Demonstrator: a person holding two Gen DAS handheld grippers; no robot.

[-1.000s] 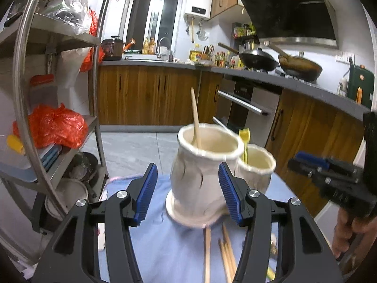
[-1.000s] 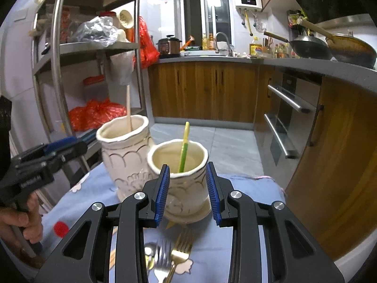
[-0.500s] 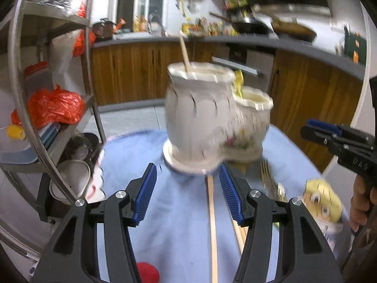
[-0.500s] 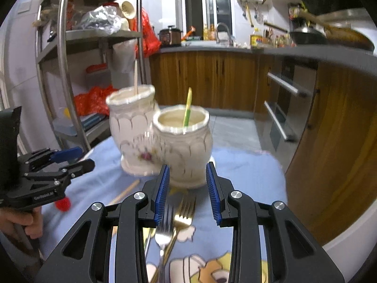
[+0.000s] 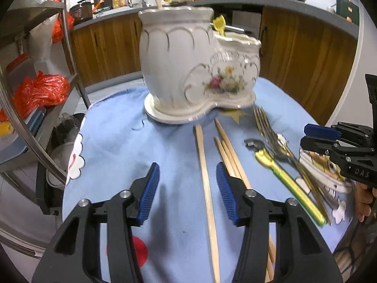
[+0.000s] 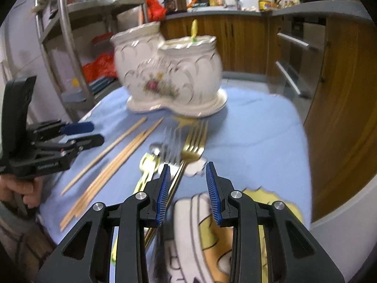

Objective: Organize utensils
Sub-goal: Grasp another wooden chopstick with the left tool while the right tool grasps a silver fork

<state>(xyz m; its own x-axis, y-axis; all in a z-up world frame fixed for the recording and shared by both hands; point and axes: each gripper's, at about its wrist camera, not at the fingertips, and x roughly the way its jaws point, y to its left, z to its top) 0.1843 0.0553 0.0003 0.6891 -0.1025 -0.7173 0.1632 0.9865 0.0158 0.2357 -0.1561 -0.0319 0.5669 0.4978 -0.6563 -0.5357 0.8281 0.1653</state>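
Note:
A white ceramic twin-pot holder [image 5: 188, 70] [image 6: 165, 70] stands at the far side of the blue tablecloth [image 5: 122, 146]. One chopstick stands in its taller pot and a yellow-green utensil in the shorter one. My left gripper [image 5: 187, 188] hovers low over a single chopstick [image 5: 205, 176] that lies between its closing jaws, and the pads do not touch it. Several more chopsticks [image 5: 231, 155] [image 6: 113, 151] lie beside it. My right gripper [image 6: 188, 188] is open and empty above a gold fork [image 6: 193, 141], a silver fork [image 6: 169, 139] and a gold spoon [image 6: 148, 162].
A yellow-green handled utensil [image 5: 278, 169] lies among the forks. My right gripper [image 5: 306, 134] shows at the right of the left wrist view, my left gripper [image 6: 95, 132] at the left of the right wrist view. A metal rack [image 5: 70, 75] stands left, wooden cabinets [image 6: 341, 94] right.
Both grippers have dropped and tipped down toward the table, so the holder sits higher in each view and the loose utensils show. The left jaws have narrowed a little.

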